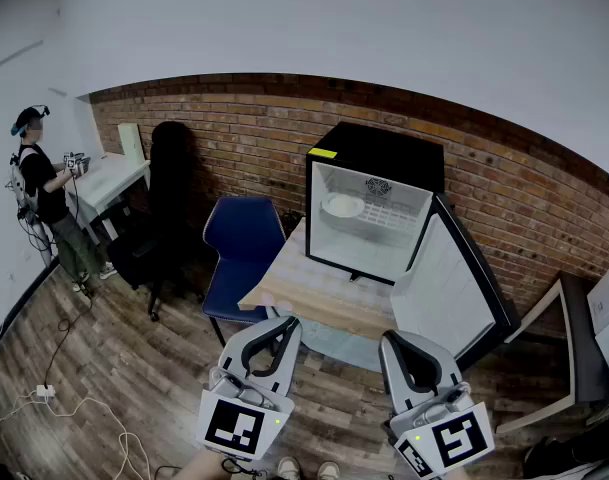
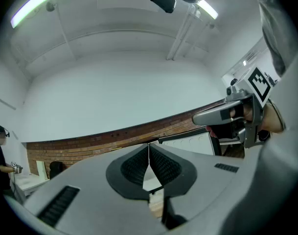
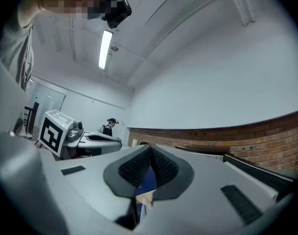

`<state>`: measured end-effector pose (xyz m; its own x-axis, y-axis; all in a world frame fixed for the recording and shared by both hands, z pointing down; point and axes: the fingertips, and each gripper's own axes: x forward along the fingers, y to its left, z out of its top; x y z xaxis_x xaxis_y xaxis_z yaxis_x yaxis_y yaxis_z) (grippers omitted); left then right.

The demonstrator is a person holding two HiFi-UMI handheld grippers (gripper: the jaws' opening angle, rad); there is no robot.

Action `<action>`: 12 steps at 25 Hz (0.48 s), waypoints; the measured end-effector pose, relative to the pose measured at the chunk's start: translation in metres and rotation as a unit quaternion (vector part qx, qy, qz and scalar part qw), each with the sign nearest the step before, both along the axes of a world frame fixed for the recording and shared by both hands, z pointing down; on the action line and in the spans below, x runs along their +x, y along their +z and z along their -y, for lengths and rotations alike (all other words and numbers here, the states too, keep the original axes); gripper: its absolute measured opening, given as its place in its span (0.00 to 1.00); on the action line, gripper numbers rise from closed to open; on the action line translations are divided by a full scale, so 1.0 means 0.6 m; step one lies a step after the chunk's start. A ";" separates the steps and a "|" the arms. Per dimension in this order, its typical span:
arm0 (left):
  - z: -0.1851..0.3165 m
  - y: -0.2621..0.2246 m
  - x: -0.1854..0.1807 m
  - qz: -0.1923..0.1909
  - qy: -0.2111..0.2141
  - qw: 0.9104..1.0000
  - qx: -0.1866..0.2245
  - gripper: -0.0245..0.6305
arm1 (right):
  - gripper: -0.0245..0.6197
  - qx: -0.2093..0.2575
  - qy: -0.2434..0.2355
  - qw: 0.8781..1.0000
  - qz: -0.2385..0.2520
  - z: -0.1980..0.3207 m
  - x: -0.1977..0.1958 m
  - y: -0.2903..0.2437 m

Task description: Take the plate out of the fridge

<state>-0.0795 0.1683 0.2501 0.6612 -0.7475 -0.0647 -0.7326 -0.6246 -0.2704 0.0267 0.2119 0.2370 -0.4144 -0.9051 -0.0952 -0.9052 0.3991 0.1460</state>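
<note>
Head view: The fridge (image 1: 376,206) stands on a wooden table (image 1: 319,298) against the brick wall (image 1: 504,183), its door (image 1: 446,290) swung wide open to the right. The plate (image 1: 342,206) lies inside, on the upper shelf at the left; it is small in this view and looks like a pale, shallow dish. The left gripper (image 1: 287,321) and the right gripper (image 1: 392,341) are held low, short of the table's near edge and well apart from the fridge. A blue chair (image 1: 242,236) stands left of the table. A person (image 1: 44,200) stands at a white desk (image 1: 109,180) at far left.

Left gripper view: The jaws are fully together, ribbed pads meeting, with nothing between them. The right gripper shows at upper right, and the fridge door lies beyond the jaw tips.

Right gripper view: The jaws are likewise closed pad to pad and empty. The left gripper shows at the left, with the blue chair below the jaws.
</note>
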 end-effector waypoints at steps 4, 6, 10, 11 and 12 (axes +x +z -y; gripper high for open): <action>0.000 0.002 0.002 -0.001 0.001 1.000 -0.003 0.07 | 0.08 -0.001 -0.003 1.000 0.009 -0.001 0.002 0.001; -0.001 0.001 0.004 -0.003 0.002 1.000 -0.005 0.07 | 0.08 0.000 -0.003 1.000 0.017 -0.002 0.006 -0.001; -0.004 0.004 0.011 -0.003 0.003 1.000 -0.008 0.07 | 0.08 -0.002 -0.003 1.000 0.023 -0.003 0.017 0.001; -0.005 0.005 0.014 -0.002 0.003 1.000 -0.009 0.07 | 0.08 -0.002 -0.002 1.000 0.023 -0.003 0.020 0.002; -0.005 0.006 0.016 -0.001 0.003 1.000 -0.010 0.07 | 0.08 -0.002 -0.002 1.000 0.024 -0.003 0.022 0.003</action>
<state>-0.0701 0.1712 0.2538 0.6654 -0.7447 -0.0516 -0.7296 -0.6340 -0.2564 0.0401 0.2139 0.2386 -0.4132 -0.9039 -0.1104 -0.9095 0.4033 0.1010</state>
